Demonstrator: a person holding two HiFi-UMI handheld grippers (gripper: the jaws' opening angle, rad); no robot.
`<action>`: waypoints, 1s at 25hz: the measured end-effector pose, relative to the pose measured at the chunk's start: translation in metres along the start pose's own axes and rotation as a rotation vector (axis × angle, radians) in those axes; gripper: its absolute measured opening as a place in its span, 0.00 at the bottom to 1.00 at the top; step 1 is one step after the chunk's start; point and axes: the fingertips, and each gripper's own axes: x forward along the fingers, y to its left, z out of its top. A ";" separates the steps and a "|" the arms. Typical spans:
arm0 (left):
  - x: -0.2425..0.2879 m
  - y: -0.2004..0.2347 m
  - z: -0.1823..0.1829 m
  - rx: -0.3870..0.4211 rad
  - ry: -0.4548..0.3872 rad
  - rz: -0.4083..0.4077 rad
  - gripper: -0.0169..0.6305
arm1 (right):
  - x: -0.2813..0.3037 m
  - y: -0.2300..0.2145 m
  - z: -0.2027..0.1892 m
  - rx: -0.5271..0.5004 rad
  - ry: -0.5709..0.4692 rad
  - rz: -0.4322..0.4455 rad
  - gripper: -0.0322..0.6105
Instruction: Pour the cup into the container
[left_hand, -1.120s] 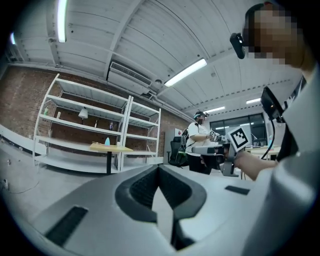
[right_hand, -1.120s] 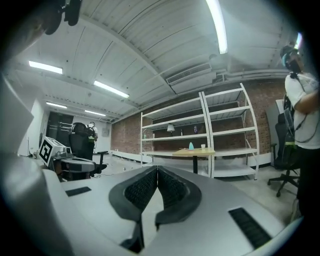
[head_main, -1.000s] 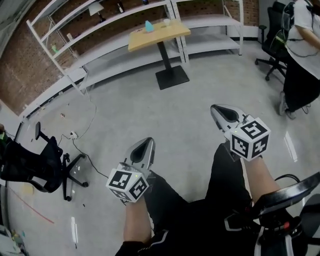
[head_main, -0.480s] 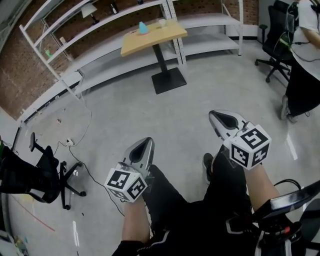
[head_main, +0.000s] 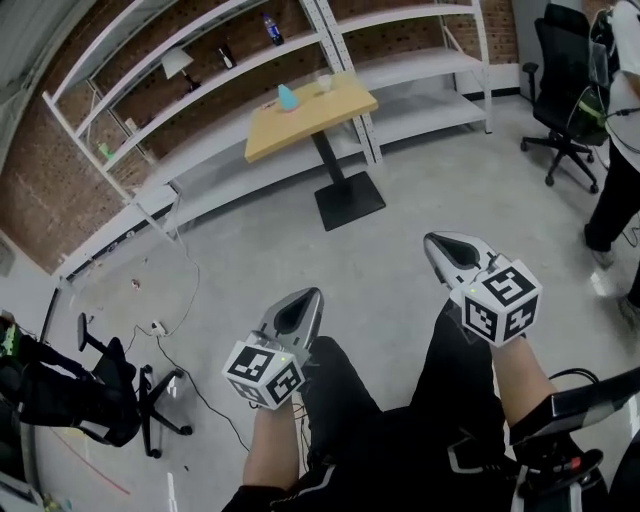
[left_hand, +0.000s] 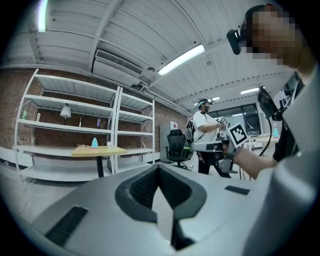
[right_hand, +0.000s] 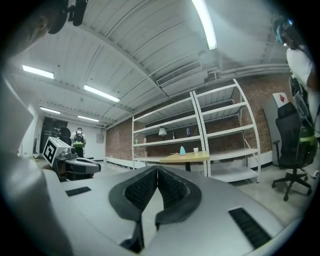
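Head view | counter (head_main: 300, 125) with cup (head_main: 323, 80) now closer, still well ahead of claws | left claw (head_main: 308, 298), right claw (head_main: 438, 245) both pinched together, empty | approach underway, pour not begun

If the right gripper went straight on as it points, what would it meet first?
Nothing near: the right gripper faces open floor, then probably the wooden table by the shelves, though depth is unclear.

Cup (head_main: 323, 80) on far table (head_main: 310, 118) too small; person (head_main: 612, 195) cut off, R edge.
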 end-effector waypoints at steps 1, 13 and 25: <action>0.008 0.005 0.002 0.009 0.003 0.000 0.02 | 0.009 -0.007 0.003 0.002 -0.009 0.002 0.05; 0.091 0.134 -0.016 -0.054 -0.010 0.016 0.02 | 0.157 -0.062 0.000 -0.028 0.020 -0.015 0.05; 0.201 0.241 0.004 -0.056 -0.051 -0.026 0.02 | 0.274 -0.117 0.005 -0.049 0.040 -0.024 0.05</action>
